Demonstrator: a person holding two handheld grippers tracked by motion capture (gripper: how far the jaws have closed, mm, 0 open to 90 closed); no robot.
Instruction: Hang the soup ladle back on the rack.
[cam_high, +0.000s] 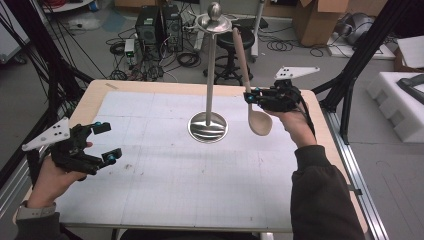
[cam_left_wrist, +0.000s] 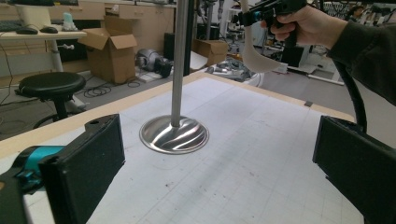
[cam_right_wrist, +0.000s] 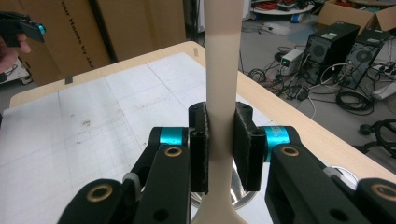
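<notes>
Broadly, the scene rests on a wooden table (cam_high: 320, 131) covered by a white gridded mat (cam_high: 165, 165), which gives a flat, marked work surface. Near the mat's far middle stands a tall metal utensil stand (cam_high: 210, 70), its round base (cam_high: 208, 126) on the mat and a small dish with a ball finial at the top; it looks made for hanging things from that upper rim.

Just right of the stand, the right gripper (cam_high: 248, 96) holds a pale wooden spoon (cam_high: 252, 95) nearly upright, bowl downward above the mat and handle rising toward the stand's top. That posture suits hooking or lifting the handle's end at the rim, as I judge it. The jaws are nearly closed and clamp the spoon's handle partway along.

The left gripper (cam_high: 107, 142) hovers over the mat's near left corner, well apart from stand and spoon, jaws spread wide with nothing between them; it seems merely parked out of the way.

The right gripper view makes the grip plain: both pads (cam_right_wrist: 246, 144) press flat against the handle (cam_right_wrist: 223, 84). The left gripper view instead shows the stand's base and pole beyond its own gaping jaws, with the spoon's bowl (cam_left_wrist: 254, 58) hanging clear of the mat, a gap the high view leaves ambiguous.
</notes>
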